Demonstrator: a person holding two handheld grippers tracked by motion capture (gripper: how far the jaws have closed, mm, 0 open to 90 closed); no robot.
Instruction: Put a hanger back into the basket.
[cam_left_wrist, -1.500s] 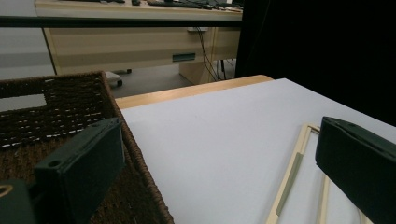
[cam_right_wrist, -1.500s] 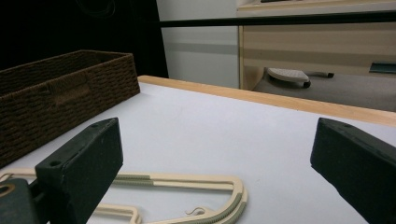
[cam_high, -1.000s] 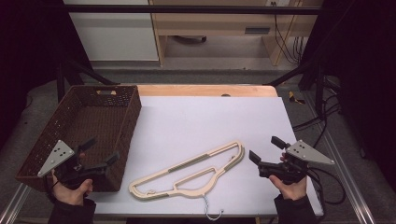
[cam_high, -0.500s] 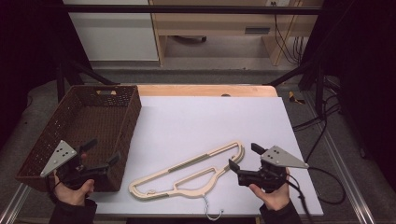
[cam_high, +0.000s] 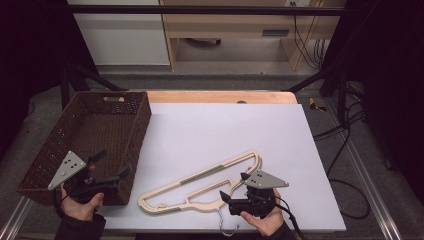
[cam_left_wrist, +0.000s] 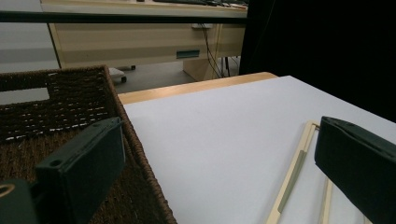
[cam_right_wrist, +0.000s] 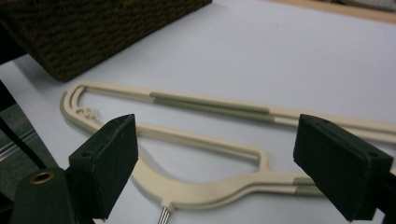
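Note:
A cream plastic hanger (cam_high: 197, 176) with a metal hook (cam_high: 227, 230) lies flat on the white table sheet (cam_high: 225, 125), slanting from near left to far right. My right gripper (cam_high: 233, 186) hovers low over the hanger's neck, just right of the hook. Its jaws have just been closing a little and still stand wide. In the right gripper view the hanger's curved lower bar (cam_right_wrist: 210, 198) lies between the jaws of the right gripper (cam_right_wrist: 215, 140), and the pads do not touch it. My left gripper (cam_high: 115, 162) is open over the near right corner of the wicker basket (cam_high: 95, 130), with nothing in it.
The brown wicker basket (cam_left_wrist: 70, 98) is empty and takes up the table's left side. A wooden strip (cam_high: 220, 96) edges the table's far side. Cables (cam_high: 345, 150) hang off the right edge. The left gripper (cam_left_wrist: 219, 140) looks across the sheet at the hanger's end (cam_left_wrist: 292, 179).
My right gripper has moved left and down from the table's right side to just over the hanger's neck. The left gripper and the hanger have stayed put.

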